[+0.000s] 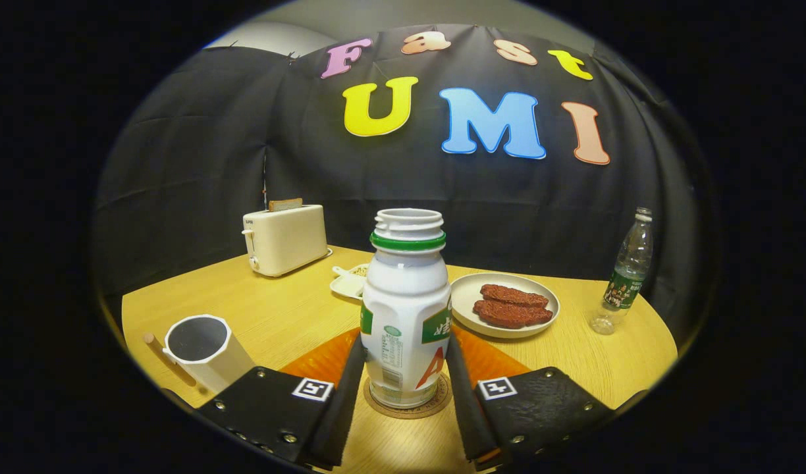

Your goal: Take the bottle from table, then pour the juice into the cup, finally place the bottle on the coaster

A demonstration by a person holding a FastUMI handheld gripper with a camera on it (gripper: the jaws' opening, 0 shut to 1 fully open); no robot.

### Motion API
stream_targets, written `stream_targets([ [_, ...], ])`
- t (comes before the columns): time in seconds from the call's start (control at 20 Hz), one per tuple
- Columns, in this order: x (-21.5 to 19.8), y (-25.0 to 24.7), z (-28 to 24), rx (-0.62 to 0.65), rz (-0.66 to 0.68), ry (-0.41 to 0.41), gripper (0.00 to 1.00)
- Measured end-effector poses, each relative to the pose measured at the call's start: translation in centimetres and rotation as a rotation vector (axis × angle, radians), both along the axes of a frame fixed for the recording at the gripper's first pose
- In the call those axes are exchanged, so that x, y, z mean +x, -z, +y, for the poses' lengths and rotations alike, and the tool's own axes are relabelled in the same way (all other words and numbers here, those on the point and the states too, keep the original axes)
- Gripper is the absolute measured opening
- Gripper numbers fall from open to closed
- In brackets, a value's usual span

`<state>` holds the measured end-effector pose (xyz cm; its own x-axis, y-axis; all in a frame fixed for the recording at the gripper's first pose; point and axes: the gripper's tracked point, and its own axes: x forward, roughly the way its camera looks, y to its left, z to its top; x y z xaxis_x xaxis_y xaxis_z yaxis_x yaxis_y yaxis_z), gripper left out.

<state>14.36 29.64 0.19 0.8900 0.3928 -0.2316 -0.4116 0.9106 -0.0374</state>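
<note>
A white juice bottle [406,316] with a green neck ring and no cap stands upright on a round cork coaster [409,411]. My gripper [406,342] holds it low on the body: the left finger [347,388] and the right finger [465,388] both press against its sides. A white cup [202,345] with a dark inside and a faceted rim stands on the wooden table [278,309], left of my left finger. Whether there is juice in the cup is hidden.
An orange mat [317,362] lies under the coaster's far side. Beyond the bottle sit a plate [465,296] with two brown slices, a small white dish [349,283], and a cream toaster [286,238]. A clear water bottle [630,270] stands at the far right.
</note>
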Motion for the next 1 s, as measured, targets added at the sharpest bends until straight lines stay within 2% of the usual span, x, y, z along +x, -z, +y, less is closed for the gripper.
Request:
stream_targets([
  [0.1,-0.1,0.0,0.0,-0.004,-0.007,0.004,0.66],
  [0.2,-0.3,-0.2,-0.1,-0.011,-0.033,0.011,0.71],
  [0.25,-0.3,-0.2,-0.3,-0.016,-0.048,0.020,0.76],
  [0.3,-0.4,-0.2,-0.4,-0.022,-0.057,0.024,0.92],
  [0.35,-0.6,-0.1,-0.4,-0.029,-0.057,0.024,0.95],
  [0.7,-1.9,-0.1,-1.5,0.052,-0.038,0.058,0.96],
  [0.85,-3.0,-3.2,-2.4,0.102,-0.106,0.088,0.96],
  [1.0,-4.3,-7.9,-3.2,0.077,-0.211,0.104,0.95],
])
